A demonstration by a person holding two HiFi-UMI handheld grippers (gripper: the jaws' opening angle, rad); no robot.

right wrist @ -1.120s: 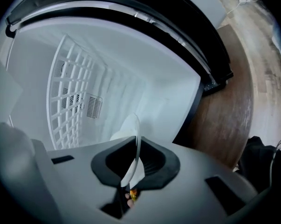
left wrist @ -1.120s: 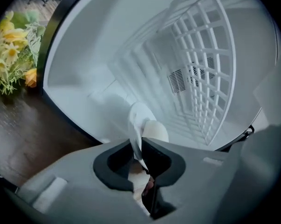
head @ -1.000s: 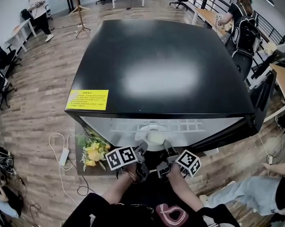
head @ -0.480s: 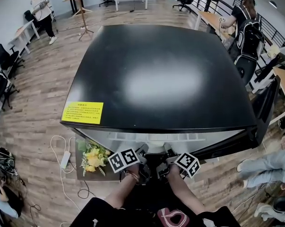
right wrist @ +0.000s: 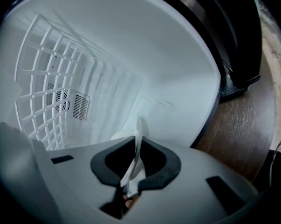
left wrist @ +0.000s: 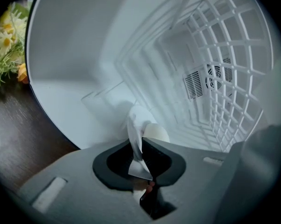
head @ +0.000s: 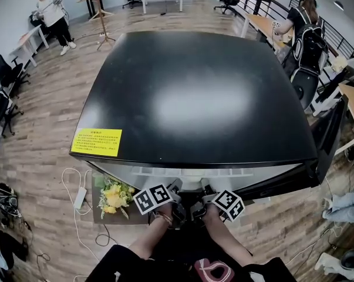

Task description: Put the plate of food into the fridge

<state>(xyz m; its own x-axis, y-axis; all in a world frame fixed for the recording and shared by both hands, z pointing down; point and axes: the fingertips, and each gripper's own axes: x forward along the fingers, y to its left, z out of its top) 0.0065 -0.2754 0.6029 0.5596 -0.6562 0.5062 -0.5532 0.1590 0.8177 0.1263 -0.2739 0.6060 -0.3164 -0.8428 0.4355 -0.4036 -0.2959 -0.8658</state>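
Inserting plate (left wrist: 134, 125) into fridge (head: 194, 93), left gripper (left wrist: 141, 146) and right gripper (right wrist: 136, 153) both clamped on its rim, right jaws opening; next likely: set down, release.

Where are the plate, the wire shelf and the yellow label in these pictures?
plate (left wrist: 133, 125), left gripper view, on its white rim.
wire shelf (left wrist: 226, 73), left gripper view, on the middle of its white grid.
yellow label (head: 96, 141), head view, on the sticker's centre.
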